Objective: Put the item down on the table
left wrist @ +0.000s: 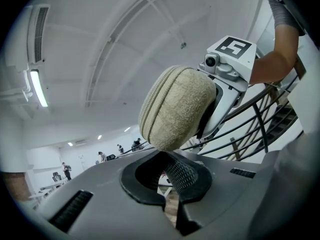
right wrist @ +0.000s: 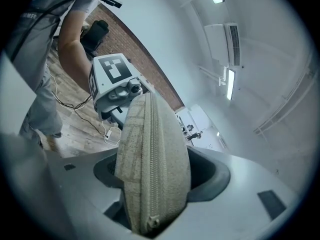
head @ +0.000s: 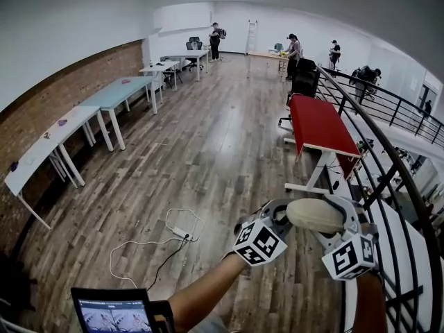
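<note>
Currently right gripper (right wrist: 155,176) clamps zip pouch (right wrist: 150,144); left gripper (left wrist: 167,176) fingers apart, empty, pouch beyond tips; release now risks fall to wooden floor (head: 208,151)

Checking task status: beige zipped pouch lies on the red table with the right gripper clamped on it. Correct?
No. The beige zipped pouch is not on the red table: the head view shows it held up in the air, short of that table. The right gripper is clamped on it.
</note>
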The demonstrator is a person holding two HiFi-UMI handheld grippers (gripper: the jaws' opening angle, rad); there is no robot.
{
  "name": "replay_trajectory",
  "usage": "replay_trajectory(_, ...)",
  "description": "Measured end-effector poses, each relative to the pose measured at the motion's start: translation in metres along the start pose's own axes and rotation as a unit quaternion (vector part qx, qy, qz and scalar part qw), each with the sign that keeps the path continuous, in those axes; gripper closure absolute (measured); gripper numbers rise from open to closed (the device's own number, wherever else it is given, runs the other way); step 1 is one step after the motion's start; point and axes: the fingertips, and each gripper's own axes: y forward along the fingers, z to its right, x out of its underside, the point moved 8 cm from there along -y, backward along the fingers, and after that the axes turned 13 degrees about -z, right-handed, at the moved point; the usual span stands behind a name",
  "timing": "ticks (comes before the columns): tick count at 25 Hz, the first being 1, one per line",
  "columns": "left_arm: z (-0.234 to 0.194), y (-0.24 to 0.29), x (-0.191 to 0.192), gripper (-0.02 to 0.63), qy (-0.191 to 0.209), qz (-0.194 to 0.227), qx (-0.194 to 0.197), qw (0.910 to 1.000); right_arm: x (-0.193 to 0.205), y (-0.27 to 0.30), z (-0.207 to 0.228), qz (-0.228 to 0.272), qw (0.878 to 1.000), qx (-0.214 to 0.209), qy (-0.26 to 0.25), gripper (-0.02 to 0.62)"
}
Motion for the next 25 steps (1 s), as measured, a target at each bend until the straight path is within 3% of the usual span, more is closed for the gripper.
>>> replay_trajectory(8,-0.013,0.036,0.009,0.604,0.001,-0.012,0.013,0.9998,0.019,0.034,0.011,0.003,1.0,-0.011,0.011,0.291)
replay_trajectory(25,-0.148,0.114,0.066,0.604,0.005,-0.009,0.03,0.9995,-0.001,0.174,0.083,-0.017,1.0,-0.009,0.021,0.291)
